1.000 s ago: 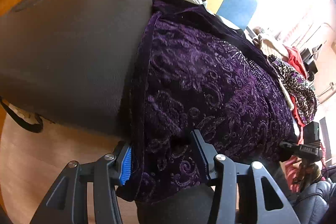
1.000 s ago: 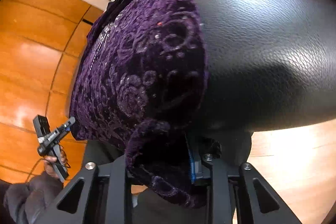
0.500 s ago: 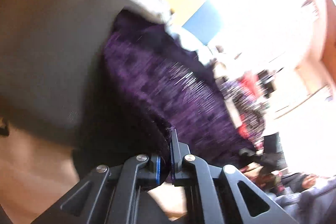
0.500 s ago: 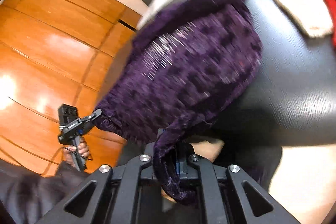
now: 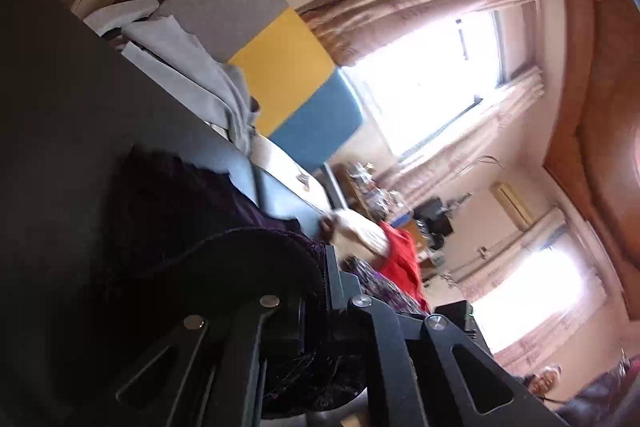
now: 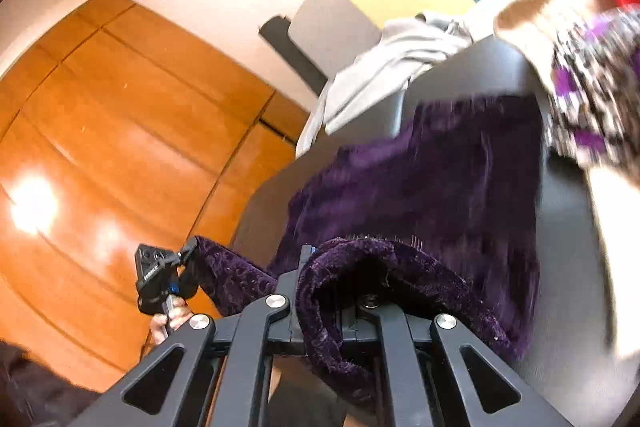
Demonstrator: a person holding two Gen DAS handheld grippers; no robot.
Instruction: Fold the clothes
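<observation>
A purple velvet garment [image 6: 432, 187] with a raised pattern lies on the black leather surface [image 6: 568, 267]. Its near hem is lifted off the surface and curls over toward the far end. My right gripper [image 6: 316, 263] is shut on one corner of that hem, the cloth draping over its jaws. In the right wrist view my left gripper [image 6: 192, 247] shows at the left, shut on the other corner, with a hand below it. In the left wrist view my left gripper [image 5: 324, 267] pinches the dark fold of the purple garment [image 5: 248, 267], which hides its left finger.
A grey garment [image 6: 400, 67] lies at the far end of the black surface [image 5: 60, 147]. A cream one [image 6: 536, 3], a red one [image 5: 400, 259] and a leopard-print one [image 6: 592, 79] are piled at the right. Colour-blocked cushions [image 5: 280, 75] stand behind. Wooden panels [image 6: 100, 127] fill the left.
My left gripper closed on the hem; the right one kept its hold. Both have risen and carried the near hem up off the surface toward the far end.
</observation>
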